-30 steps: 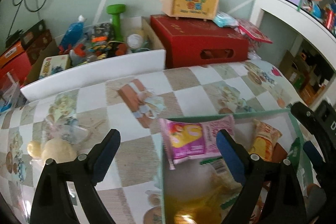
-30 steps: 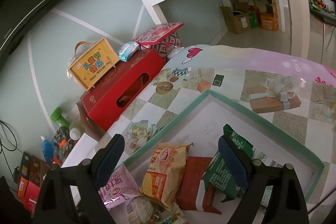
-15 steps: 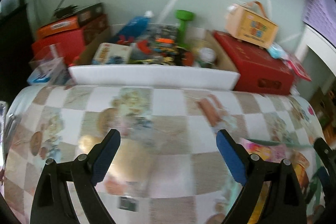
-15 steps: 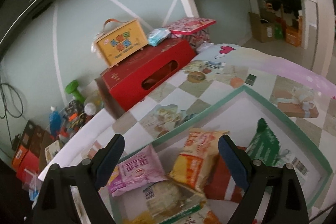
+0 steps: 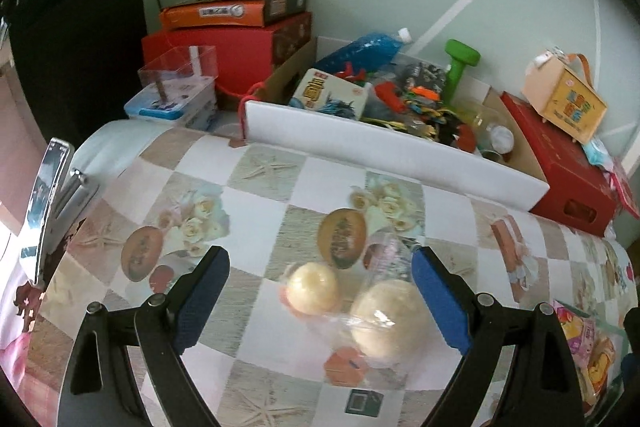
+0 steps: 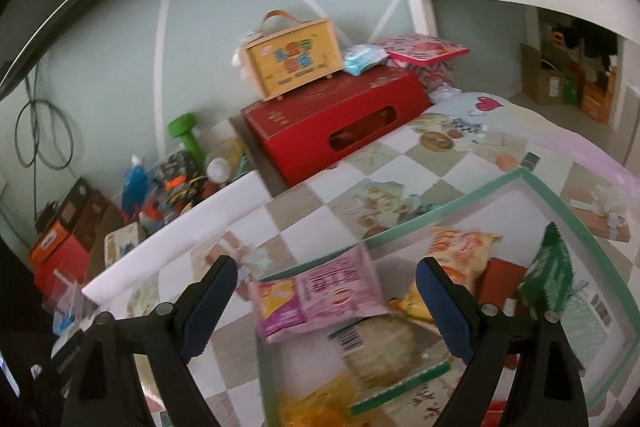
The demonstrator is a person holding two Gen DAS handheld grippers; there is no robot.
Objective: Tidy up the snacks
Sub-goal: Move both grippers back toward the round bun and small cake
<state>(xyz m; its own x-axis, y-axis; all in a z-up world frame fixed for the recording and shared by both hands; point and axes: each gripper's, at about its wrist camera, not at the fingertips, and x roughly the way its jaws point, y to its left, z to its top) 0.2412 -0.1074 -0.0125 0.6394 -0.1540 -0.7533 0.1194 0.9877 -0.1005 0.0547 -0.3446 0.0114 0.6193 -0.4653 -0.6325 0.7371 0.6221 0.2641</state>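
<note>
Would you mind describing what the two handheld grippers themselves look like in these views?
Both look alike. The left gripper and right gripper each have two black plastic arms that angle inward, joined by round silver bolt heads. Each finger ends in a flat blue pad with a fine ribbed texture. No cables, markings or sleeves show.

yellow snack bag (image 6: 316,401) blurred, cut off
</note>
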